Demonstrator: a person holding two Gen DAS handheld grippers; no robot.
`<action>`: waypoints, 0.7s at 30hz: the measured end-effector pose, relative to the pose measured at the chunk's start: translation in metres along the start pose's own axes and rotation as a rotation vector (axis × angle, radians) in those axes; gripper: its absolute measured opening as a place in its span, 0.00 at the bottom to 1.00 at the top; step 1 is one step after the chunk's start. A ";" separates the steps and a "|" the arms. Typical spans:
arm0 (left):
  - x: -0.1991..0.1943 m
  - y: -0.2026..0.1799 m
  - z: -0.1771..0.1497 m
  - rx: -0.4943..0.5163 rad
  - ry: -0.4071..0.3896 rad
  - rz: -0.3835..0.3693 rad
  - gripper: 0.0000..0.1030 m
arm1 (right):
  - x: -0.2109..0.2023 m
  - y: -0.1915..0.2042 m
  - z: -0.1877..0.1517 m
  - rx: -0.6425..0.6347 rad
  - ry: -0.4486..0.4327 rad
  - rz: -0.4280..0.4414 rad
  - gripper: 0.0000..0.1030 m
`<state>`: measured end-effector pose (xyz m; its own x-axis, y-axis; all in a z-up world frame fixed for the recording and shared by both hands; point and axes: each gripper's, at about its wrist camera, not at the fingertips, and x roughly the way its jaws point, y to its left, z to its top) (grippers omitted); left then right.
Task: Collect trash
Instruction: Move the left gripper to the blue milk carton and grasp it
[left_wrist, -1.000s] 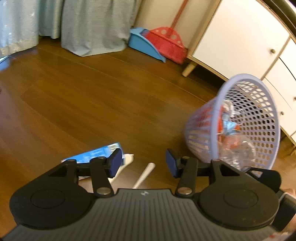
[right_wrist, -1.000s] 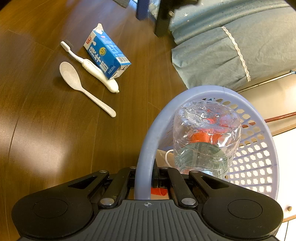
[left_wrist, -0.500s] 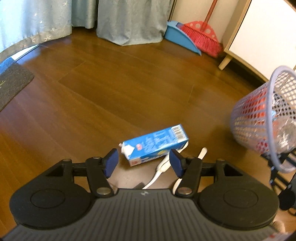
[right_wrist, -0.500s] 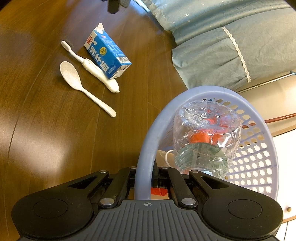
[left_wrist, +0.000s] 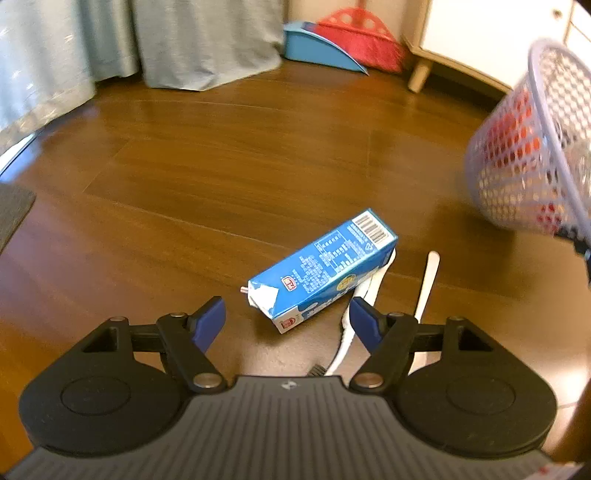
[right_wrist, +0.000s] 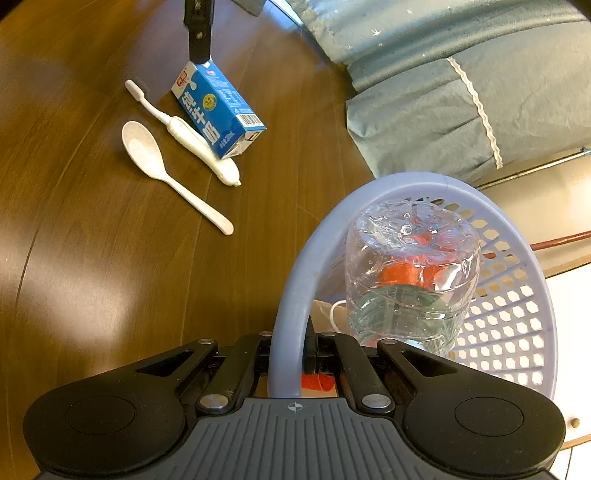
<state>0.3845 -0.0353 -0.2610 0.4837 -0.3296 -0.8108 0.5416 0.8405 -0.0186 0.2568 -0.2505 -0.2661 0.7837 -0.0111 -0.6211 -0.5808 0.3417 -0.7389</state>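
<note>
Left tongs (left_wrist: 287, 318) spread wide, empty, low over the floor (left_wrist: 221, 177), torn end of the blue milk carton (left_wrist: 321, 267) just ahead between the tips. Right tongs (right_wrist: 291, 354) pinch the rim of the lilac basket (right_wrist: 517, 314), held clear; a clear bottle (right_wrist: 410, 280) sits inside.

Judgement: straddle the carton across its narrow sides, clear of the toothbrush (right_wrist: 184, 129) touching its flank; spoon (right_wrist: 166, 170) lies just beside.

Toothbrush head is hidden behind the left tongs. Red items under the bottle, probably wrappers. Basket blurred and cut off in left view.
</note>
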 end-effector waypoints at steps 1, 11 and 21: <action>0.004 -0.001 0.001 0.029 0.003 -0.001 0.68 | 0.000 0.000 0.001 -0.001 -0.001 -0.001 0.00; 0.040 -0.011 0.013 0.221 0.011 -0.036 0.68 | 0.001 -0.001 0.000 -0.006 -0.003 -0.002 0.00; 0.070 -0.013 0.022 0.253 0.077 -0.100 0.63 | 0.003 -0.002 -0.001 -0.001 -0.001 -0.002 0.00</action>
<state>0.4257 -0.0787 -0.3045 0.3708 -0.3639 -0.8545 0.7429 0.6683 0.0378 0.2604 -0.2518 -0.2669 0.7852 -0.0112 -0.6192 -0.5792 0.3406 -0.7406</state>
